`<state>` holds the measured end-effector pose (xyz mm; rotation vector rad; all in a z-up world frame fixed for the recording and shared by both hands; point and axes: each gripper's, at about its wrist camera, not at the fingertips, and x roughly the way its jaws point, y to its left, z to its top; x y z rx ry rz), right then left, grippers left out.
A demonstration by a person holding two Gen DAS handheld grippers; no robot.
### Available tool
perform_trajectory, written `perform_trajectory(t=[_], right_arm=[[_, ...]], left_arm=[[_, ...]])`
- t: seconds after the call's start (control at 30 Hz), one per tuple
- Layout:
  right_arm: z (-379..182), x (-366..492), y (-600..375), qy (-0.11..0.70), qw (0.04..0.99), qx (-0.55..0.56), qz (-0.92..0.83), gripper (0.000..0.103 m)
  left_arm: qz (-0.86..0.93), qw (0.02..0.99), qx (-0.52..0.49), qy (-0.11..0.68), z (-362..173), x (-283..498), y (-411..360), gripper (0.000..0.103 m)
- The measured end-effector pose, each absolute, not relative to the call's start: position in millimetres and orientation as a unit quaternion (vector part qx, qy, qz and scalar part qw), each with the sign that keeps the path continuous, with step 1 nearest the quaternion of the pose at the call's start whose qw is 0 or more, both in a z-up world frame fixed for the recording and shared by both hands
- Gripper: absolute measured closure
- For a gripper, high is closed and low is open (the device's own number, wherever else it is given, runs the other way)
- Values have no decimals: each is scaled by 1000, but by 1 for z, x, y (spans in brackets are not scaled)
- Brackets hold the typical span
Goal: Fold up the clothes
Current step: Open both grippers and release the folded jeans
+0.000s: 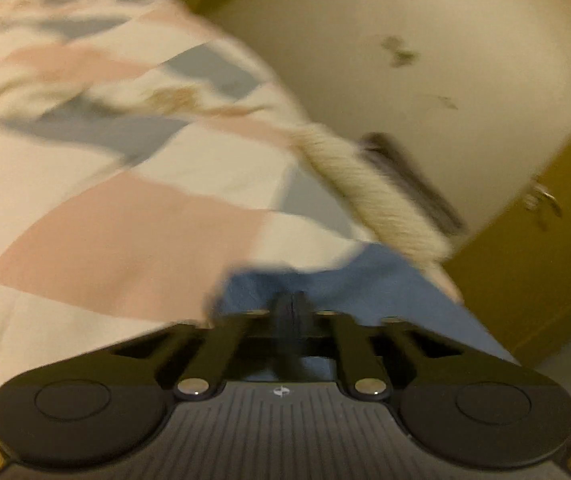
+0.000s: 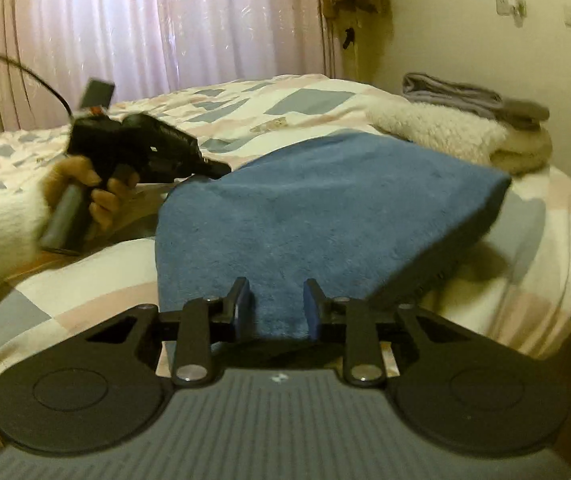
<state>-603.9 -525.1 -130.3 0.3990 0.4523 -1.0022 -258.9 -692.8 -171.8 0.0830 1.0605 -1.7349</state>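
Note:
A blue fleece garment [image 2: 317, 216] lies on the bed, one part raised off the quilt. My right gripper [image 2: 277, 308] is open, with a strip of the blue cloth lying between its jaws at the near edge. My left gripper [image 1: 291, 314] has its jaws closed together at the edge of the blue cloth [image 1: 349, 280]; the view is blurred. In the right wrist view the left gripper [image 2: 221, 170] touches the garment's far left edge, held in a hand.
The bed carries a patchwork quilt [image 2: 313, 100] in pink, grey and cream. A folded cream fleece [image 2: 457, 136] with folded grey clothes [image 2: 469, 96] on top sits at the far right corner. A wall and curtain stand behind; a yellow cabinet door [image 1: 533, 272] is beside the bed.

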Motion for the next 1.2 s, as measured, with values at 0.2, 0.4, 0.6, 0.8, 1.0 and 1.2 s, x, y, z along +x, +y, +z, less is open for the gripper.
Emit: perform_trajectory(t=[0.2, 0.4, 0.6, 0.8, 1.0, 1.2], right_arm=[[-99, -626, -526, 175, 829, 204, -490, 76], [-96, -642, -564, 166, 797, 122, -567, 72], [-122, -652, -599, 206, 778, 103, -584, 75], [-117, -658, -596, 177, 782, 117, -586, 75], [-131, -665, -606, 177, 780, 130, -586, 74], [-112, -670, -595, 151, 771, 142, -602, 74]], left_arm=[[-736, 551, 22, 392, -138, -264, -684, 95], [-796, 514, 72, 312, -100, -328, -640, 94], [-791, 522, 157, 277, -131, -392, -627, 91], [-798, 527, 171, 238, -99, -402, -667, 84], [-780, 530, 193, 271, -118, -408, -732, 90], [-727, 604, 173, 277, -97, -385, -737, 89]])
